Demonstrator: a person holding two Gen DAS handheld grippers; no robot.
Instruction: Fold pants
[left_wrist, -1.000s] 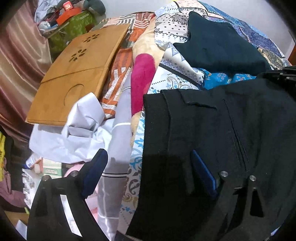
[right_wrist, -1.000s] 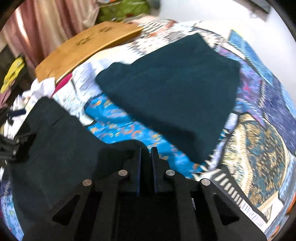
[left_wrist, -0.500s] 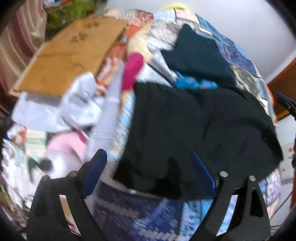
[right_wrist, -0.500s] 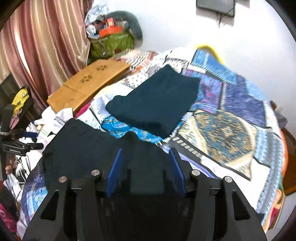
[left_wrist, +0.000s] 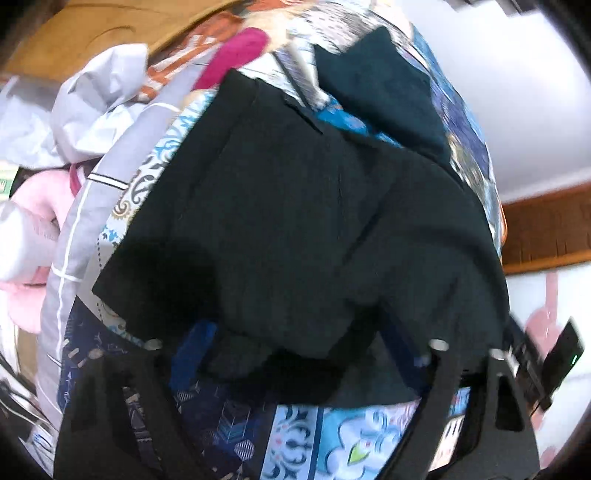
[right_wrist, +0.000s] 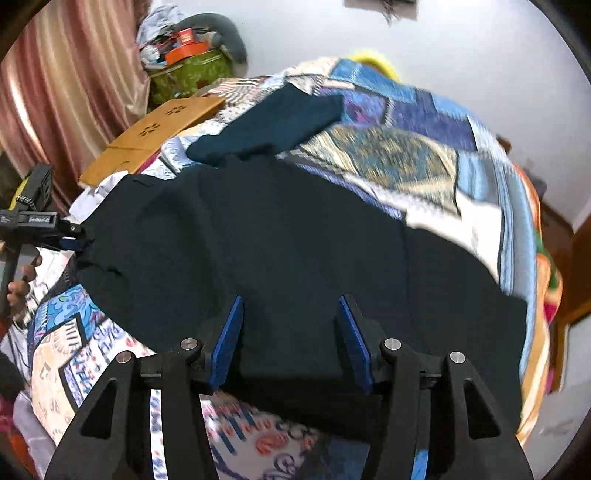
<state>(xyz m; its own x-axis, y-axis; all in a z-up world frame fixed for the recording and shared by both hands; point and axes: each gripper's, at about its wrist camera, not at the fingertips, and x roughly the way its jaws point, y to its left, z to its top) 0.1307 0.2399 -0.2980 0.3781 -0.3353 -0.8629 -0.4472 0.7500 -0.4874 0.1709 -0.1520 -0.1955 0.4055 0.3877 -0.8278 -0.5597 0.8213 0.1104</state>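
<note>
We see the black pants lying spread out on the patchwork bed cover. Our right gripper is wide apart over the near edge, pinching nothing. Our left gripper is wide apart too, with pants cloth bunched between its fingers

Domestic bedroom: bed under patchwork quilt, frame centre; pink curtains upper left; cluttered green bag against white wall, top

left gripper, blurred label, unreadable
</note>
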